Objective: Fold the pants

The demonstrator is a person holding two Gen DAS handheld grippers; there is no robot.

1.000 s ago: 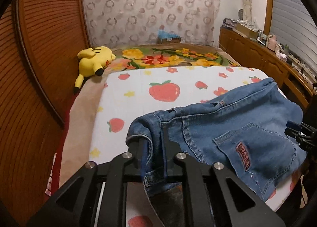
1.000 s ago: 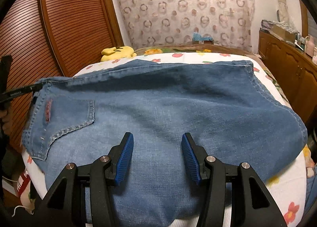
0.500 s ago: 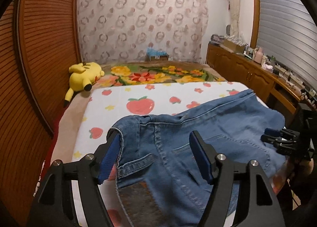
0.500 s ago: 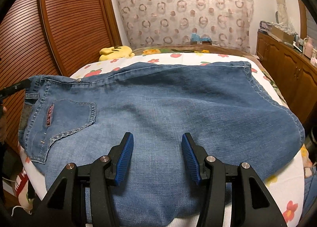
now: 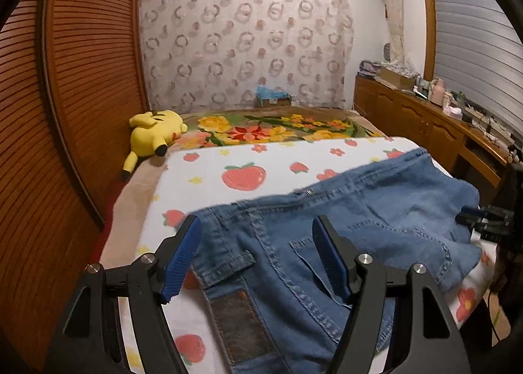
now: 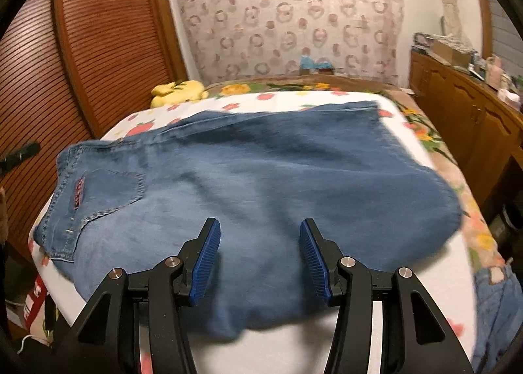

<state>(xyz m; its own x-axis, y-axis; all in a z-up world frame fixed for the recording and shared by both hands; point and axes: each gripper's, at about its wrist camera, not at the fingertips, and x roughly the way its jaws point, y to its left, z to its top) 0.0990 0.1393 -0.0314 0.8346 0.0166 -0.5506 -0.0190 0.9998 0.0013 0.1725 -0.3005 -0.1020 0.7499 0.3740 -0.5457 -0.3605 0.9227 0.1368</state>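
With the jeans [image 6: 261, 178] lying folded across the bed [image 5: 261, 158] and both the left tongs [image 5: 258, 259] and right tongs [image 6: 258, 259] gaping empty above them (nothing pinched), a careless sweep could snag and undo the fold.

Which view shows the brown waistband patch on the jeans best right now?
The left wrist view: the brown waistband patch lies close and face-up on the jeans, between the open left gripper fingers. The right wrist view shows the jeans spread wide, but no brown patch can be made out there.
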